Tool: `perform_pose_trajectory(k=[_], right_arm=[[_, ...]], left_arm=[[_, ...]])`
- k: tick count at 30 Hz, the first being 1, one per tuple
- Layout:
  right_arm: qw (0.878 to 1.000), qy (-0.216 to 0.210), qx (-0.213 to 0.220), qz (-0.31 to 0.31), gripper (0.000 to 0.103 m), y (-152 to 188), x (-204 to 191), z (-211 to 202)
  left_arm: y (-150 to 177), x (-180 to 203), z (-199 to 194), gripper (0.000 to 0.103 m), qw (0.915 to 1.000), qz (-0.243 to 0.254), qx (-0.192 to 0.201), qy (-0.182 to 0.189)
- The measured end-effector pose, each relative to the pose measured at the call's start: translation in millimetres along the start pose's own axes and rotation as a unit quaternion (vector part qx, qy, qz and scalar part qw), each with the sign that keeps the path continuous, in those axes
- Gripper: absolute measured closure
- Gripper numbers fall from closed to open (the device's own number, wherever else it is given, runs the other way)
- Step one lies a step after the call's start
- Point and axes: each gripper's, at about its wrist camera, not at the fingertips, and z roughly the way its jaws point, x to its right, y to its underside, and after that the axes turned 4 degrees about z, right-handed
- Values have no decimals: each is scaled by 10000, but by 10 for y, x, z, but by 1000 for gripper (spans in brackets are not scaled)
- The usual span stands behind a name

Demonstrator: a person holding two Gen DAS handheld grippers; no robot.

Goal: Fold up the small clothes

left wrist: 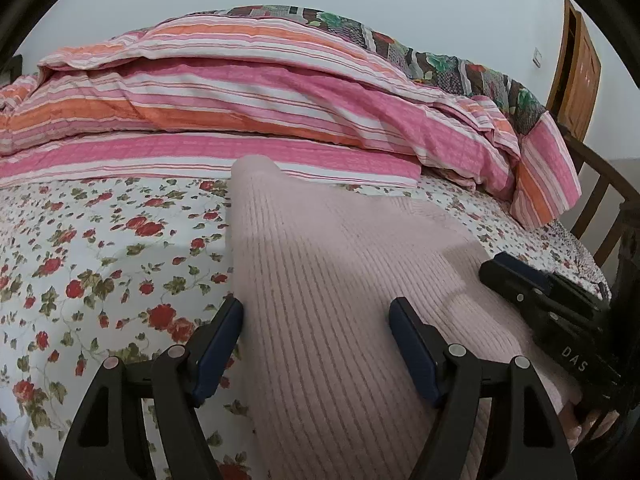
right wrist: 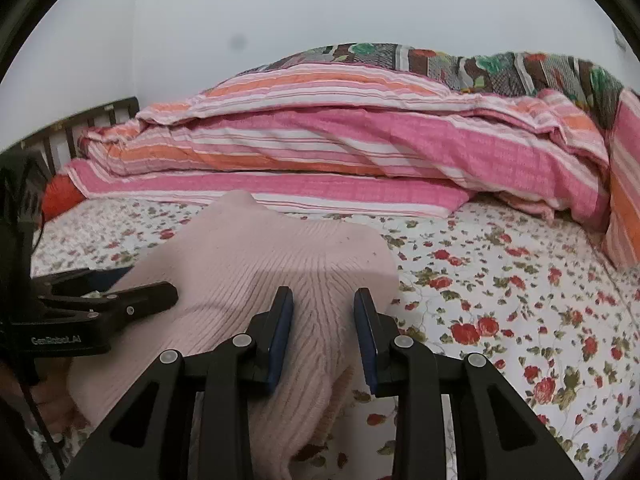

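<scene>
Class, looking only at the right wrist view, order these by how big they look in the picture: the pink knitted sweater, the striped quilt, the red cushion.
1. striped quilt
2. pink knitted sweater, though being nearer the camera enlarges it, so the gap to the quilt is unsure
3. red cushion, only partly visible

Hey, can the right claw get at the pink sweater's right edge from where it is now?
Probably yes. The right claw is open, right over the pink sweater, whose right edge lies bare on the floral sheet. The left claw is off to the other side.
</scene>
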Motion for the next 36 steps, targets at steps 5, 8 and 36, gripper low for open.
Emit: perform_pose_trajectory(k=[5, 8, 36], right_arm=[[9992, -174, -5, 372, 62, 18, 133, -57], [9980, -266, -9, 570, 60, 11, 201, -89], [9980, -81, -351, 524, 70, 60, 95, -305]], left_arm=[[17, -86, -86, 30, 9992, -296, 124, 224], [4, -85, -174, 30, 9988, -310, 344, 183], [67, 75, -117, 30, 9998, -119, 74, -104]])
